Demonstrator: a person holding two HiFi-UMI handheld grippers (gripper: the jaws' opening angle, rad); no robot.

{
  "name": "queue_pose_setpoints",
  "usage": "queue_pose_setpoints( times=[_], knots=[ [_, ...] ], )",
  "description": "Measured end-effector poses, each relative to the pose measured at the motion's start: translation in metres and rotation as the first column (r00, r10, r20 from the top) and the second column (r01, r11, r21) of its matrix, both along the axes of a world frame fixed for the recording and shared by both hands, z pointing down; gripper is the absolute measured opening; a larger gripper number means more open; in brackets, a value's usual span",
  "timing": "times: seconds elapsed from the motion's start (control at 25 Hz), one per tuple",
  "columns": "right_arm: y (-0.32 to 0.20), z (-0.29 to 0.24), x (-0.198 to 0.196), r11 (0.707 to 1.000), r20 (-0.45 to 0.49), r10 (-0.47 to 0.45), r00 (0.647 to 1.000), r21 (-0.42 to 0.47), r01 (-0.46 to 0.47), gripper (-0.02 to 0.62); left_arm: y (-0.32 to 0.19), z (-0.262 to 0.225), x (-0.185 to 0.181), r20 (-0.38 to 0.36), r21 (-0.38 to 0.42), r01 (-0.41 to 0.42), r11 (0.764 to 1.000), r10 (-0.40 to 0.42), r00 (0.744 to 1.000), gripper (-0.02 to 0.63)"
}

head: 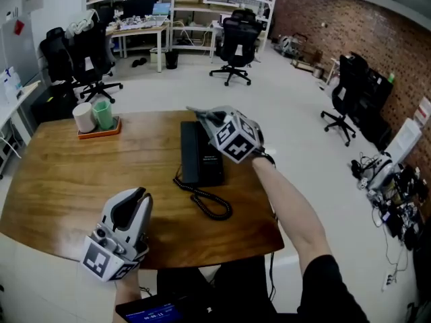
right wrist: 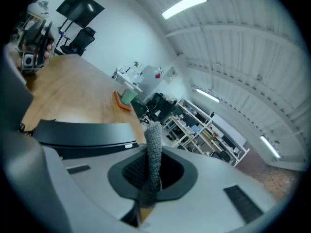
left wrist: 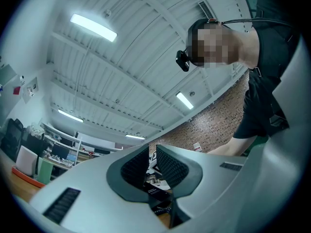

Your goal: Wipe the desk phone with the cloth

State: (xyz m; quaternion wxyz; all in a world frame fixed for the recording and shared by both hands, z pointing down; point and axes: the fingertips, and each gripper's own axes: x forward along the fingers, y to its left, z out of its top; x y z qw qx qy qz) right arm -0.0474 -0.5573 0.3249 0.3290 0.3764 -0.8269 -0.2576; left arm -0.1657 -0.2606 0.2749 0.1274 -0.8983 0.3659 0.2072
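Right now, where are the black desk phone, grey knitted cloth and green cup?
Black desk phone point(head: 197, 157), head view, its body.
Grey knitted cloth point(right wrist: 154, 152), right gripper view, middle of the upright strip.
Green cup point(head: 104, 115), head view, its side.

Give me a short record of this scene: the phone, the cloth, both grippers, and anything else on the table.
Desk phone: black, lying on the table, coiled cord in front
Cloth: grey, pinched by the right gripper
Right gripper: over the phone's far end; contact unclear
Left gripper: shut, empty, near the table's front edge
Tray: orange, far left, holding two cups
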Motion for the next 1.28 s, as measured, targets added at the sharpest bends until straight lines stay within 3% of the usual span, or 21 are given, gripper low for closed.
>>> queue_pose_setpoints(
  times=[0.12, 0.28, 0.44, 0.56, 0.6, 0.64, 0.76, 0.84, 0.92, 1.04, 1.16, 1.28],
  knots=[
    [0.015, 0.020, -0.002, 0.998, -0.084, -0.053, 0.995, -0.024, 0.051, 0.026, 0.001, -0.003, 0.001, 0.007, 0.001, -0.005, 1.000, 0.005, 1.000, 0.034],
    [0.078, 0.037, -0.005, 0.977, -0.174, -0.207, 0.963, -0.082, 0.195, 0.025, 0.004, -0.006, 0.003, 0.011, 0.005, -0.003, 1.000, 0.003, 1.000, 0.034],
    [0.150, 0.070, 0.000, 0.927, -0.295, -0.371, 0.880, -0.165, 0.336, 0.025, 0.004, -0.005, 0.004, 0.011, 0.003, -0.009, 1.000, 0.009, 1.000, 0.034],
    [0.191, 0.087, 0.007, 0.859, -0.344, -0.505, 0.791, -0.289, 0.422, 0.025, 0.004, -0.005, 0.003, 0.001, 0.006, -0.020, 1.000, 0.020, 1.000, 0.034],
    [0.192, 0.085, 0.010, 0.851, -0.336, -0.516, 0.788, -0.302, 0.429, 0.025, 0.003, -0.004, 0.002, 0.004, 0.003, -0.017, 1.000, 0.017, 1.000, 0.034],
    [0.181, 0.075, 0.012, 0.865, -0.311, -0.493, 0.813, -0.277, 0.418, 0.025, 0.001, -0.002, 0.001, 0.008, 0.001, -0.014, 1.000, 0.014, 1.000, 0.034],
    [0.106, 0.019, 0.012, 0.961, -0.121, -0.272, 0.955, -0.079, 0.263, 0.025, -0.001, -0.001, -0.001, 0.004, 0.001, -0.013, 1.000, 0.013, 1.000, 0.034],
    [0.056, -0.007, 0.013, 0.992, 0.017, -0.125, 0.992, -0.006, 0.126, 0.025, -0.001, 0.001, -0.003, 0.003, -0.003, -0.010, 1.000, 0.010, 1.000, 0.034],
    [0.023, -0.011, 0.012, 0.999, 0.056, -0.050, 0.997, -0.005, 0.050, 0.025, 0.000, 0.002, -0.001, 0.000, -0.004, -0.009, 1.000, 0.009, 1.000, 0.034],
    [0.009, 0.007, 0.010, 0.999, -0.031, -0.030, 0.999, -0.028, 0.030, 0.025, 0.001, 0.000, 0.004, 0.002, -0.005, -0.007, 1.000, 0.007, 1.000, 0.034],
    [0.036, 0.020, 0.012, 0.994, -0.088, -0.095, 0.992, -0.055, 0.090, 0.025, 0.003, -0.005, 0.005, 0.011, 0.000, -0.006, 1.000, 0.006, 1.000, 0.034],
    [0.085, 0.039, 0.016, 0.977, -0.174, -0.208, 0.963, -0.092, 0.194, 0.026, 0.003, -0.012, 0.004, 0.021, 0.028, 0.015, 1.000, -0.015, 1.000, 0.034]
  ],
)
